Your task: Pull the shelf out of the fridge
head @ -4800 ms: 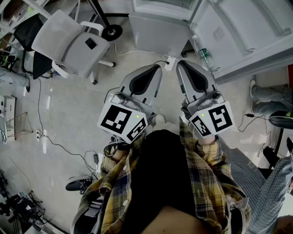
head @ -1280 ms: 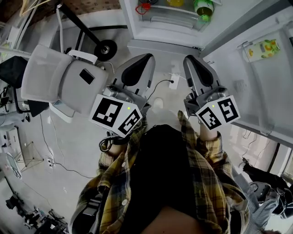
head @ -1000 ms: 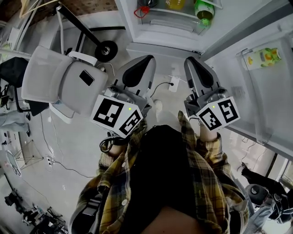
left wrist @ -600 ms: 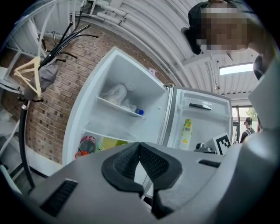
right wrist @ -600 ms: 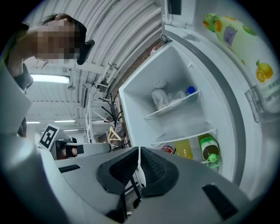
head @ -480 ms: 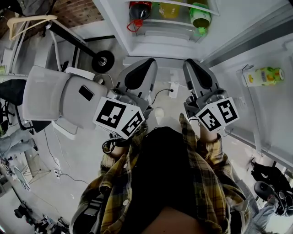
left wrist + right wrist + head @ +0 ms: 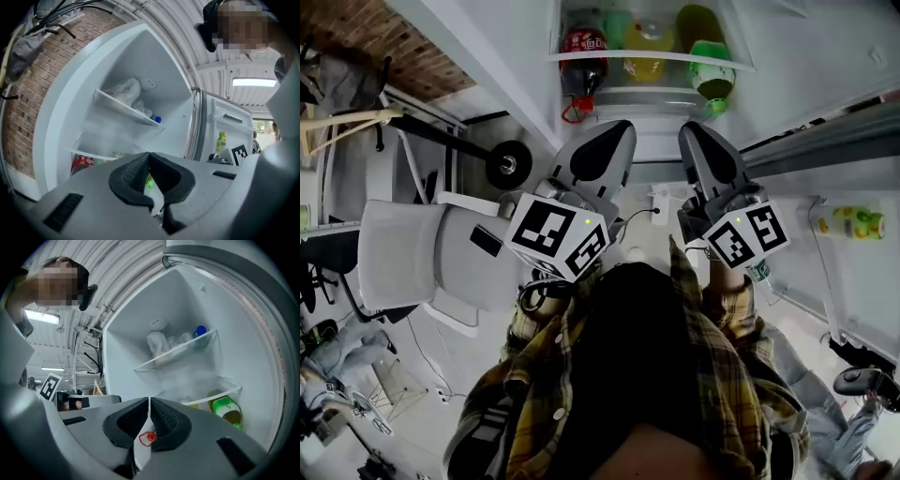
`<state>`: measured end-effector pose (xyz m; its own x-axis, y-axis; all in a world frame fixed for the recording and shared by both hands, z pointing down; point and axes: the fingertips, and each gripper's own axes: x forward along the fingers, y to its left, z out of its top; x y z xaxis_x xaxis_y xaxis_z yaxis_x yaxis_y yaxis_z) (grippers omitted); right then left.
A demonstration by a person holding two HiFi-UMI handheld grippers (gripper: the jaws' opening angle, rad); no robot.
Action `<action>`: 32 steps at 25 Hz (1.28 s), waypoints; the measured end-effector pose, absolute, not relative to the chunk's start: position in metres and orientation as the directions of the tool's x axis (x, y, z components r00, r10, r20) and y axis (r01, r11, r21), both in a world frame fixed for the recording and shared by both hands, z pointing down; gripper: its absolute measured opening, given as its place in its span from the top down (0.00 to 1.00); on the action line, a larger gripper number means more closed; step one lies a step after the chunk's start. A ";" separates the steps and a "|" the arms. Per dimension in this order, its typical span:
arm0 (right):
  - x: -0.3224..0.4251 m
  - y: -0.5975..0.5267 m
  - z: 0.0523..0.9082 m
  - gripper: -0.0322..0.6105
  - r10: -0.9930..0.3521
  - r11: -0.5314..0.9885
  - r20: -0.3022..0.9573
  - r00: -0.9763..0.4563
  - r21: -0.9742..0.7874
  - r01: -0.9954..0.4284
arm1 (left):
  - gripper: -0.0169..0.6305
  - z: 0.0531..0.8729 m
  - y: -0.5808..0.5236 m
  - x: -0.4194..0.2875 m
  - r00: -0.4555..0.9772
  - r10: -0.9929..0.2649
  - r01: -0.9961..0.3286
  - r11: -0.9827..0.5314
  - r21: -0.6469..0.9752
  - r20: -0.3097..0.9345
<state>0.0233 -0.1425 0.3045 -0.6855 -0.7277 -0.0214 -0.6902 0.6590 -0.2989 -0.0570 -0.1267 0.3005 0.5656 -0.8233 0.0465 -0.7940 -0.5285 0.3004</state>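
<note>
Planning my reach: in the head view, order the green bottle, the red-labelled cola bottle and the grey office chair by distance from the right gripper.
From the right gripper:
1. Green plastic bottle, just ahead.
2. Red-labelled dark cola bottle, ahead and leftward.
3. Grey office chair, far left.

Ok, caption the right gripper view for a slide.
Shut, empty right gripper faces the open fridge, its shelves and a green bottle inside.

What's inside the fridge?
The upper shelf holds a white bag and a blue-capped bottle. Under the lower shelf lie a cola bottle, a yellow bottle and a green bottle. The left claw and right claw cover anything lower.
</note>
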 end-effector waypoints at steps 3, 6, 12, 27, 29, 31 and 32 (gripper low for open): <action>0.016 -0.166 0.303 0.91 -0.761 0.623 -0.024 -0.648 -0.304 -0.720 | 0.97 0.301 -0.153 -0.058 0.609 -0.792 -0.764 -0.566 0.310 0.055; 0.015 -0.184 0.303 0.91 -0.792 0.586 -0.024 -0.610 -0.308 -0.749 | 0.97 0.304 -0.171 -0.052 0.661 -0.747 -0.724 -0.612 0.317 0.067; 0.017 -0.210 0.310 0.91 -0.838 0.518 -0.005 -0.546 -0.324 -0.792 | 0.97 0.313 -0.196 -0.047 0.707 -0.702 -0.679 -0.639 0.361 0.088; 0.042 -0.256 0.335 0.90 -0.817 0.517 0.049 -0.574 -0.380 -0.767 | 0.97 0.339 -0.239 -0.039 0.641 -0.759 -0.716 -0.534 0.450 0.118; 0.041 -0.260 0.336 0.90 -0.807 0.524 0.056 -0.587 -0.388 -0.758 | 0.97 0.340 -0.242 -0.041 0.625 -0.772 -0.726 -0.517 0.454 0.120; 0.041 -0.263 0.337 0.90 -0.799 0.531 0.061 -0.599 -0.398 -0.748 | 0.97 0.340 -0.244 -0.041 0.613 -0.781 -0.732 -0.504 0.458 0.121; 0.042 -0.265 0.338 0.90 -0.793 0.535 0.062 -0.606 -0.405 -0.742 | 0.97 0.340 -0.245 -0.040 0.609 -0.784 -0.735 -0.500 0.459 0.122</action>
<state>0.0419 -0.2646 0.3378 -0.6057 -0.7933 0.0619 -0.7416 0.5346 -0.4052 -0.0398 -0.2453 0.3400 0.6091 -0.7836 0.1223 -0.7348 -0.4995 0.4589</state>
